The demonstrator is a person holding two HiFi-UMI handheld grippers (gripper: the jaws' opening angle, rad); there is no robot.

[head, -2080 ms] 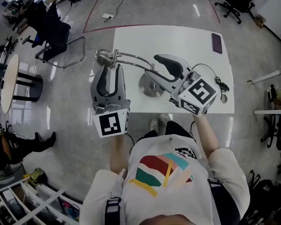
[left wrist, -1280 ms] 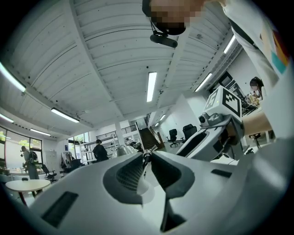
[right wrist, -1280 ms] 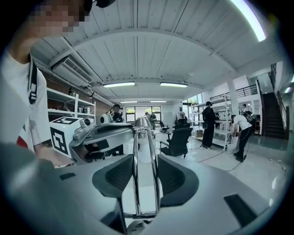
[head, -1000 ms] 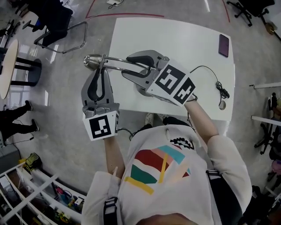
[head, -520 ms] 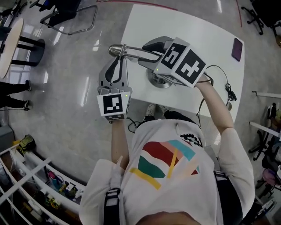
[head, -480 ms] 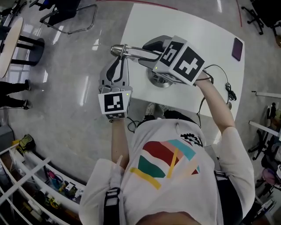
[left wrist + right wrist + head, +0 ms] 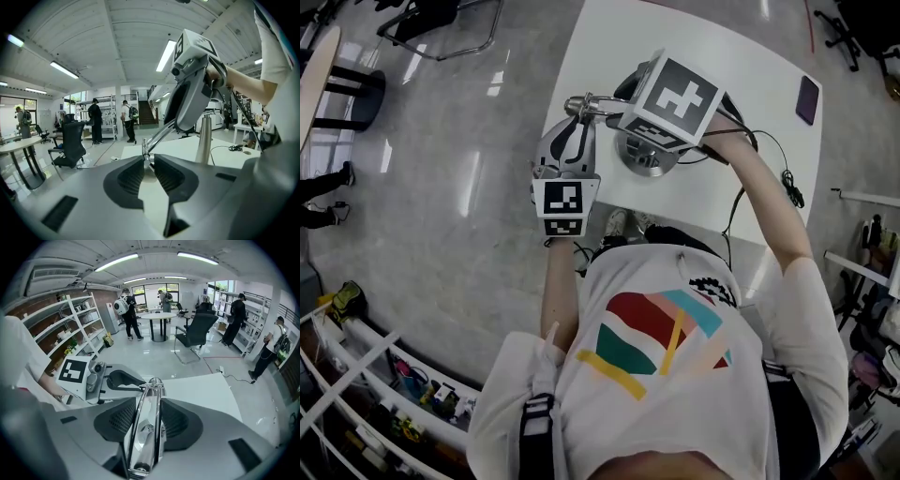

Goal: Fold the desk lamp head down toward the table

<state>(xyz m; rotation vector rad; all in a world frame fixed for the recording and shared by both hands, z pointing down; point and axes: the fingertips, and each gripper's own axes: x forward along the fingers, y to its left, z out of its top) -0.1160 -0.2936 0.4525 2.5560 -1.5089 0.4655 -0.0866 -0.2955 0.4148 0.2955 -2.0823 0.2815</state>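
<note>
Two grips were set on the desk lamp (image 7: pixel 649 159); its base was stood at the near edge of the table (image 7: pixel 750 56); right gripper (image 7: pixel 151 401) was clamped along the chrome head bar (image 7: pixel 146 437), likely to drive the fold; left gripper (image 7: pixel 147 161) was pinched narrow on the bar's tip (image 7: pixel 146 157), at 9 o'clock of the base, probably for guidance.

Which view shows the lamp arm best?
Right gripper view: the lamp arm fills the frame's middle, clamped between the jaws. Left gripper view shows a thin slanting stretch. Head view shows only a short bit; the right gripper covers the rest.
</note>
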